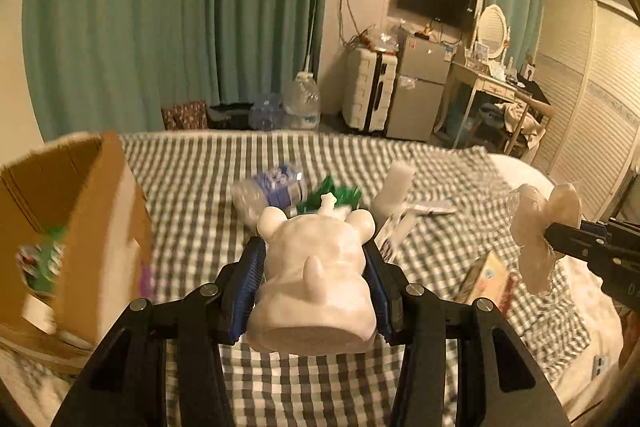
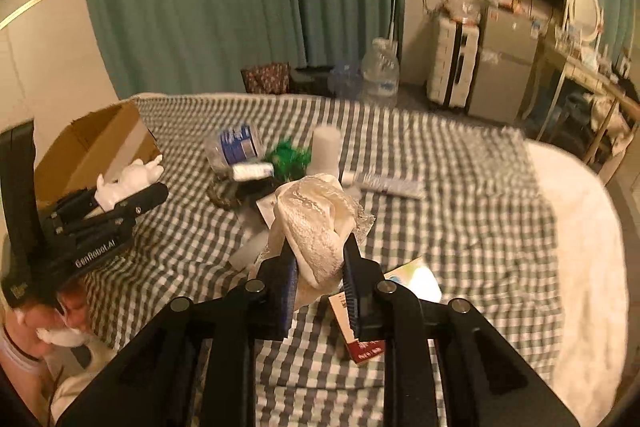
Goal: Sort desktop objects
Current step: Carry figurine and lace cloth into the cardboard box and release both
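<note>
My left gripper [image 1: 316, 259] is shut on a white animal figurine [image 1: 316, 275], held above the checked cloth; it also shows in the right wrist view [image 2: 128, 183] at the left. My right gripper [image 2: 320, 259] is shut on a cream lace cloth [image 2: 316, 223], held above the bed; it shows at the right of the left wrist view [image 1: 540, 231]. An open cardboard box [image 1: 80, 223] stands at the left, with coloured items inside. On the cloth lie a crushed plastic bottle [image 2: 234, 147], a green tinsel piece [image 2: 288, 157], a white cylinder [image 2: 326, 149] and a tube [image 2: 390, 185].
A small printed carton [image 2: 400, 291] lies below my right gripper, also seen in the left wrist view [image 1: 486, 279]. The checked cloth [image 2: 460, 219] covers a white bed [image 2: 580, 227]. Water jugs [image 2: 378, 71], a suitcase, fridge and dressing table stand beyond by the green curtains.
</note>
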Tool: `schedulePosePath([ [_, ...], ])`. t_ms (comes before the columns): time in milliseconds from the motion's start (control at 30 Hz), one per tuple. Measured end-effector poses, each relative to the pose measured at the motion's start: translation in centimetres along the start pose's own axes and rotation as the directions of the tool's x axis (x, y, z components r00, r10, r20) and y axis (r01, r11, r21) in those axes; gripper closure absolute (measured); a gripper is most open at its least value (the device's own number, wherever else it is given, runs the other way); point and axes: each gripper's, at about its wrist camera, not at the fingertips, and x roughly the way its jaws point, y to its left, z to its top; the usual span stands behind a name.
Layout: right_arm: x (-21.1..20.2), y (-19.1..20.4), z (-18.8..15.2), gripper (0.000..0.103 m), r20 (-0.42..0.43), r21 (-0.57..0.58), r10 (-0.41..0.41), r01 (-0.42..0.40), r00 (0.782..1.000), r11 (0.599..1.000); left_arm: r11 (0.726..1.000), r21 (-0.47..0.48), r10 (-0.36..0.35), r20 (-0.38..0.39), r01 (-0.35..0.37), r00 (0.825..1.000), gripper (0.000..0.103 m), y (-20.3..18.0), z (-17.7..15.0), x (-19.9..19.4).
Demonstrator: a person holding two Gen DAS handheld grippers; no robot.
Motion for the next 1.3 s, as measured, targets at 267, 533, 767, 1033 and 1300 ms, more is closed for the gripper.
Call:
schedulePosePath([
  [267,-6.8,2.9,1.8,0.083,0.116,-0.015,0.017,-0.016,0.993,1.0,0.999,0.05,-0.002,0.069,-0.002,0.998,0.054,-0.1,3.7,-7.5],
  [533,-11.3,8.0,3.5,0.083,0.198,-0.132,0.041,-0.015,0.979,0.991,1.0,0.005,0.024,0.067,-0.024,0.997,0.054,4.0,6.0,-12.5],
  [767,-11.4,12.8,5.5,0.083,0.219,-0.22,0.086,-0.037,0.972,0.975,0.986,-0.035,0.167,0.092,-0.165,0.982,0.054,10.7,6.4,-14.2],
  [1033,-8.4,21.4,7.5,0.083,0.176,-0.342,0.173,-0.104,0.969,0.934,0.962,-0.112,0.258,0.066,-0.25,0.964,0.054,20.6,4.1,-13.6],
  [1300,0.3,30.5,8.9,0.083,0.062,-0.409,0.269,-0.222,0.961,0.885,0.935,-0.198,0.294,-0.028,-0.293,0.955,0.054,28.3,-0.5,-9.3],
])
